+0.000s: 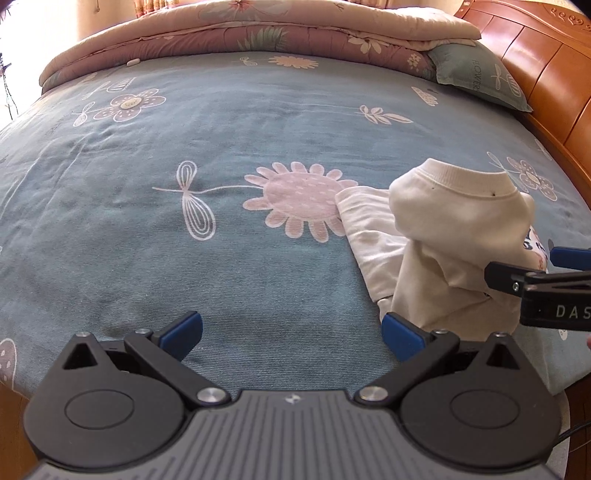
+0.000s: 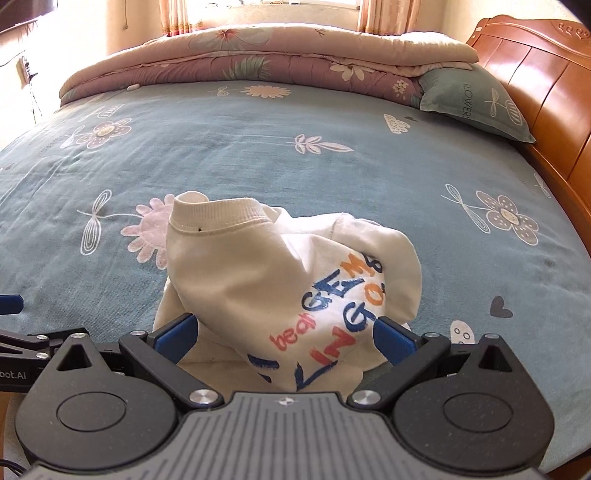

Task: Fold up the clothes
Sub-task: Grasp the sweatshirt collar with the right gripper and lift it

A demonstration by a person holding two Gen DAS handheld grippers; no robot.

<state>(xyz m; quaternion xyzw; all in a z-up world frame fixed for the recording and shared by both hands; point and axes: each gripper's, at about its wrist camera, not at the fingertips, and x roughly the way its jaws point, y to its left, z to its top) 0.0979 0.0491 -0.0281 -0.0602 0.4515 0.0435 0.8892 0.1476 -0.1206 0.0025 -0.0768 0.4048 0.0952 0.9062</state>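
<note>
Right tool [image 2: 284, 339] spread wide around crumpled cream sweatshirt [image 2: 258, 280], left tool [image 1: 291, 338] released beside it

A wide bed fills the room, covered by a blue-grey sheet [image 2: 258, 155] printed with pale flowers, leaves and small hearts. Along its far edge lies a folded quilt [image 2: 258, 55], mauve below and cream above, both floral. A grey-green pillow [image 2: 476, 99] sits at the far right corner against a glossy orange-brown wooden headboard [image 2: 546, 81] that runs down the right edge. Behind the quilt, patterned curtains [image 2: 184, 14] flank a bright window, daylight washing out the wall [image 2: 92, 48] at left.
</note>
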